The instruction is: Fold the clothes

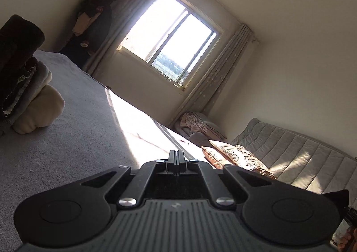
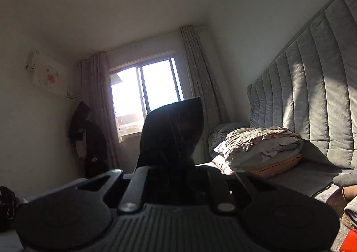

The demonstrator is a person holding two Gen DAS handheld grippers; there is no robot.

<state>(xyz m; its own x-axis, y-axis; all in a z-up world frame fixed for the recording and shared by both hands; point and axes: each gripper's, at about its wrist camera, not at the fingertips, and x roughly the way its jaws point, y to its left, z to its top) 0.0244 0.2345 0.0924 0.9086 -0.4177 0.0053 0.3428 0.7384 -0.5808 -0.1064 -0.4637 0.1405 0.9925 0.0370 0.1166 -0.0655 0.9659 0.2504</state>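
Bedroom, bed [image 1: 67, 140] | folded stack [image 1: 24, 87] far left = done | L gripper [image 1: 176, 158] together, empty | R gripper [image 2: 171, 162] clamped on dark garment [image 2: 174, 129], fold pending

One window [image 1: 171, 44], two curtains [image 1: 214, 73], one stack of folded clothes [image 1: 24, 87], two pillows [image 2: 261, 149].

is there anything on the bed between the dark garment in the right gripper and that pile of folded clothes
Nothing visible does. The right gripper is shut on the dark garment, held up in the air. In the left wrist view the grey bed cover lies bare up to the folded pile, though neither view shows the whole path.
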